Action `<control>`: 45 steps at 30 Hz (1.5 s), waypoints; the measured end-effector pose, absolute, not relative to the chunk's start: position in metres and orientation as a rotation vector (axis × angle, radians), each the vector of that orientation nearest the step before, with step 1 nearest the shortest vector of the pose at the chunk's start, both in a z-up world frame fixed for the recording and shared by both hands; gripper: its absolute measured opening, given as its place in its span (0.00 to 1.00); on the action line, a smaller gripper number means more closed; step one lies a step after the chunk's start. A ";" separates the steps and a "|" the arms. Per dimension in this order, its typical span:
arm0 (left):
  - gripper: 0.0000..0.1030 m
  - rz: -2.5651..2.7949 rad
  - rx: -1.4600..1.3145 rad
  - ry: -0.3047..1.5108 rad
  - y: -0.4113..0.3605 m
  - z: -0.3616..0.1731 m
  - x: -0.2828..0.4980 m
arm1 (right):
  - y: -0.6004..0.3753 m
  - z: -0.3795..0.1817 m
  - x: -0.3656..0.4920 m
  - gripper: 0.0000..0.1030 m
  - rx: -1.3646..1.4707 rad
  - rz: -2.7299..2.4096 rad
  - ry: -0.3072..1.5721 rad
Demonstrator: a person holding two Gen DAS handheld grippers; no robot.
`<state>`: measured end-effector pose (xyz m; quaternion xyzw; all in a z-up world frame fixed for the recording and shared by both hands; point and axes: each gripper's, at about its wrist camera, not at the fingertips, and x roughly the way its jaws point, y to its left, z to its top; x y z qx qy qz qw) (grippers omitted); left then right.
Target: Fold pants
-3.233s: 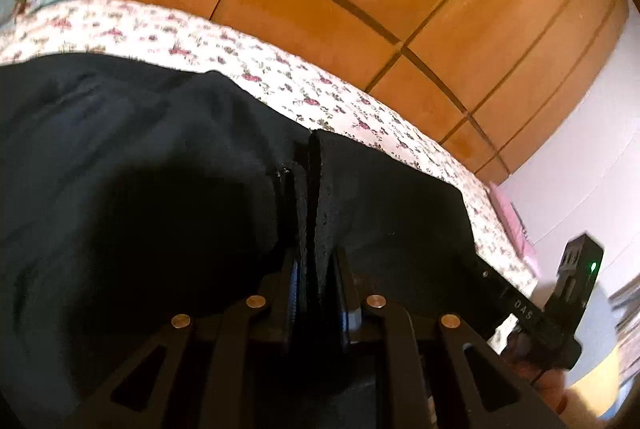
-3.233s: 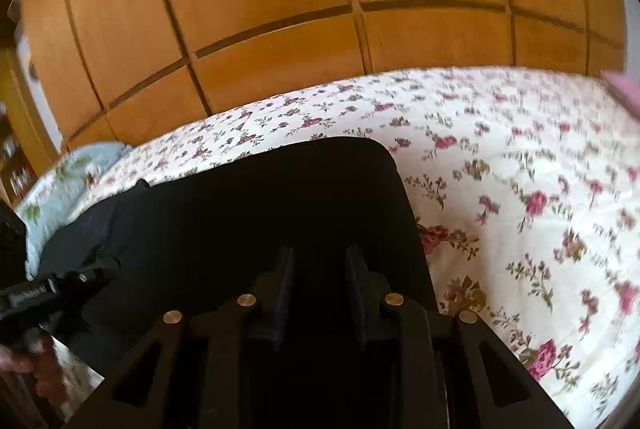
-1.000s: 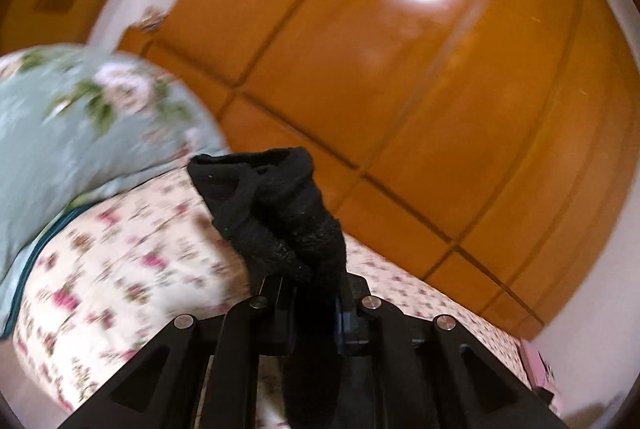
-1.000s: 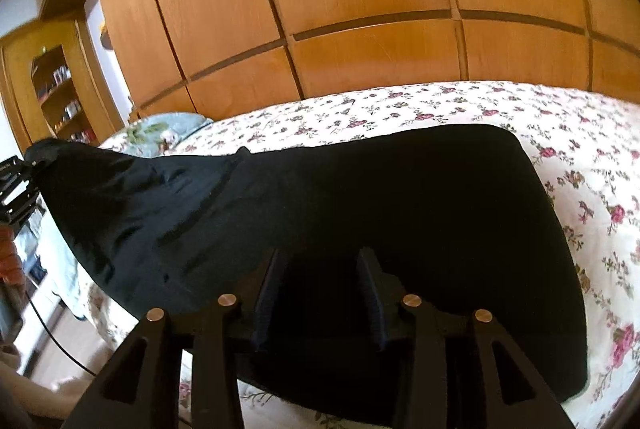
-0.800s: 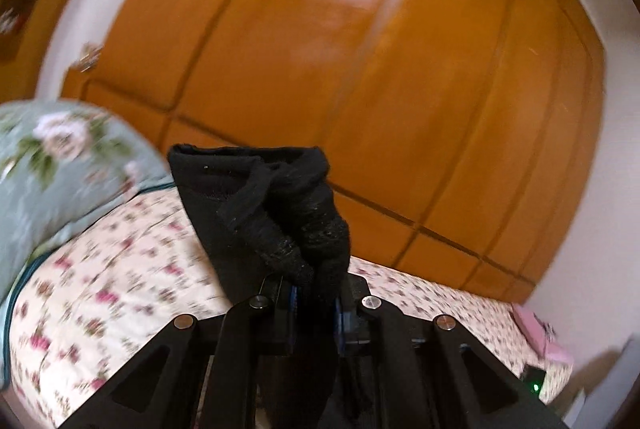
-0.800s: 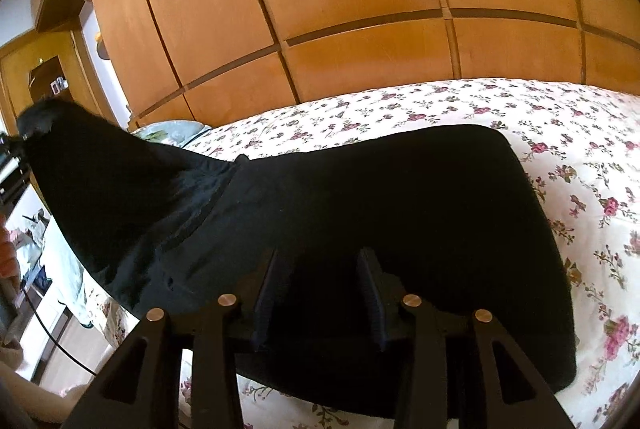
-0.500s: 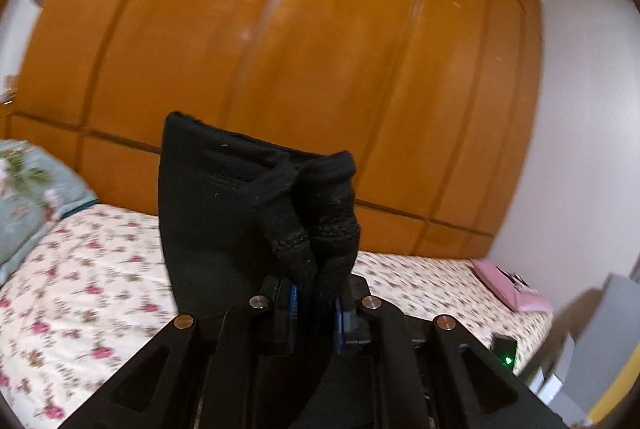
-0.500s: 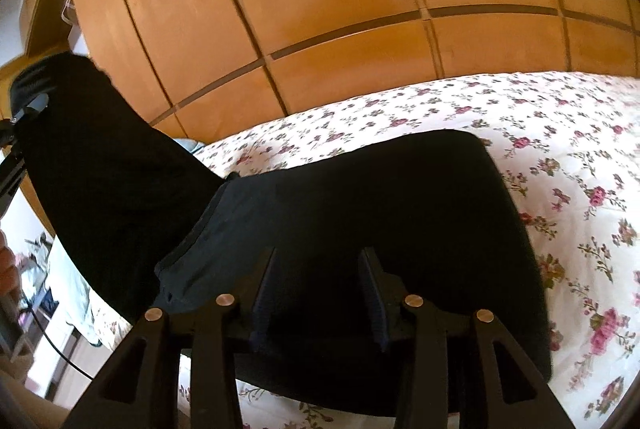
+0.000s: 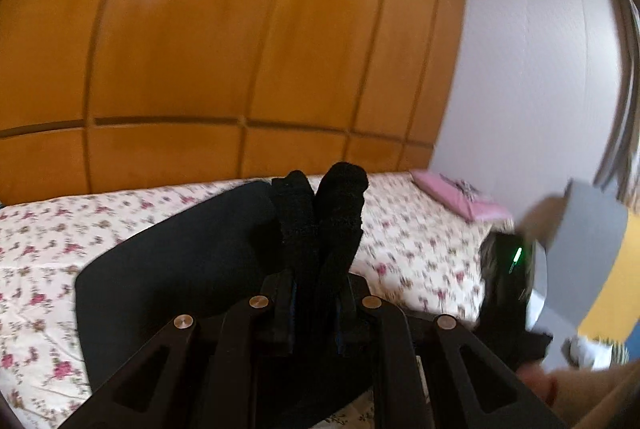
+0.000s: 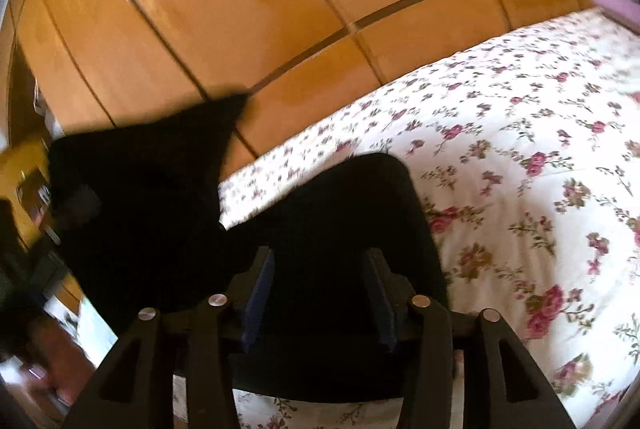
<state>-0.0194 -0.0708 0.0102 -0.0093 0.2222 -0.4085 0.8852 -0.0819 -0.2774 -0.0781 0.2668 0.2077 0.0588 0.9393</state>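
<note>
One pants end raised, bunched upward

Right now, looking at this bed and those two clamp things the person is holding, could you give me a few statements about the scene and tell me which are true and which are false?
1. The left gripper is clamped on a bunched end of the black pants. True.
2. The bedspread is plain blue. False: it is cream with a pink flower print.
3. The right gripper is shut tight. False: its jaws are opening, with black cloth lying between them.
4. A wooden wardrobe stands behind the bed. True.
5. A pink folded item lies on top of the pants. False: it lies apart from them, at the bed's far end by the wall.
</note>
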 end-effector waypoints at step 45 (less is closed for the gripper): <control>0.51 -0.656 0.066 0.684 0.075 -0.075 -0.044 | -0.268 -0.088 -0.024 0.25 0.512 0.153 0.644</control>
